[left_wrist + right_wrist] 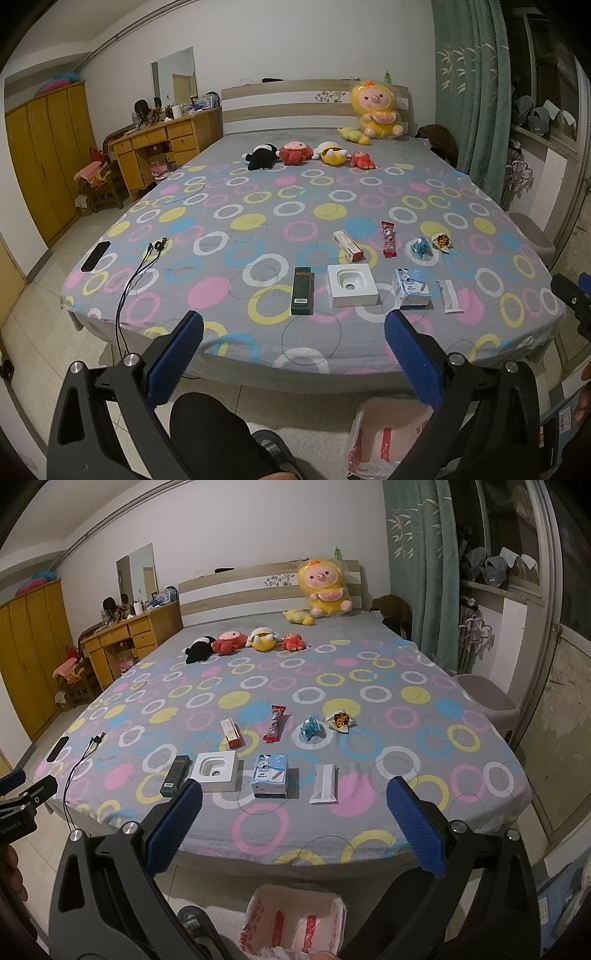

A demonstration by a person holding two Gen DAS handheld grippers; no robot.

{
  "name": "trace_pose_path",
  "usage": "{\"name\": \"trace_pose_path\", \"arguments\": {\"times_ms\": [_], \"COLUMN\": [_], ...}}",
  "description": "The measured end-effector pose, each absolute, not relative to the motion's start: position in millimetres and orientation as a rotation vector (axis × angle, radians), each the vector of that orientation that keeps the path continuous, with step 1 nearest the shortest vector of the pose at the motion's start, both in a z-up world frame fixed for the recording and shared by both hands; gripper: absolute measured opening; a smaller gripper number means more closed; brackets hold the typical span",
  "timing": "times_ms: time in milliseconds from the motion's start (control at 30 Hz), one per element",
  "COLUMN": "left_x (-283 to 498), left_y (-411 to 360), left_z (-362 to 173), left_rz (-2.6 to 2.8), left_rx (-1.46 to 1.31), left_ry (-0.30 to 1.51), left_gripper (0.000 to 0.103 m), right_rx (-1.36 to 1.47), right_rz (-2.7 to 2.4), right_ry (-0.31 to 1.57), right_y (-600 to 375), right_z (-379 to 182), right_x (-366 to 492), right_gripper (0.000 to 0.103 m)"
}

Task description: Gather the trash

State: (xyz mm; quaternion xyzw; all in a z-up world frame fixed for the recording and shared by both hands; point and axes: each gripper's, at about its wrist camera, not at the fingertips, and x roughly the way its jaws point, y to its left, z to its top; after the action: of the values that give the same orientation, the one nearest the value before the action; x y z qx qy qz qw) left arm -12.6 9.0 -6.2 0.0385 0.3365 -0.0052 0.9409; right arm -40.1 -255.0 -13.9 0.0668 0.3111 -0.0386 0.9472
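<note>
Holding nothing, left gripper [293,334] wide open | right gripper [294,801] wide open, empty | boxes [270,776] and wrappers [275,724] near bed's [369,812] front edge | bag [295,923] on floor

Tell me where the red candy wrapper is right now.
The red candy wrapper lies on the bed in the farther row of trash, between the red-and-white box and the blue wrapper.

1. Along the bed's [369,834] foot edge lie, left to right, a slim box [175,775], an open tray box [218,771], a carton [270,781] and a flat sachet [325,783].
2. Behind them lie a small box [232,733], a snack stick [275,723] and two wrappers [311,728].
3. A phone [96,255] and cable [147,262] lie near the bed's left edge.
4. Stuffed toys [251,640] sit towards the headboard [240,587].
5. A bag [295,923] stands on the floor before the foot edge.
</note>
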Motion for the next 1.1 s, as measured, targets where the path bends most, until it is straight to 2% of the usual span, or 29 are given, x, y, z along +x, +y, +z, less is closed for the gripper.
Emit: {"name": "trace_pose_path", "arguments": {"times_ms": [600, 900, 1100], "left_x": [6, 60, 115], "left_y": [18, 21, 28], "left_z": [-21, -39, -68], "left_rz": [-0.024, -0.022, -0.032], "left_rx": [0.046, 0.049, 0.023], "left_ry": [0.718, 0.76, 0.858], "left_gripper": [0.096, 0.096, 0.096], "right_rx": [0.127, 0.111, 0.113], "right_rz": [-0.081, -0.099, -0.115], "right_ry": [0.657, 0.698, 0.81], "right_y": [-261, -269, -281], "right_z": [-11, -15, -33], "right_x": [-19, 29, 91], "right_gripper": [0.098, 0.098, 0.098]}}
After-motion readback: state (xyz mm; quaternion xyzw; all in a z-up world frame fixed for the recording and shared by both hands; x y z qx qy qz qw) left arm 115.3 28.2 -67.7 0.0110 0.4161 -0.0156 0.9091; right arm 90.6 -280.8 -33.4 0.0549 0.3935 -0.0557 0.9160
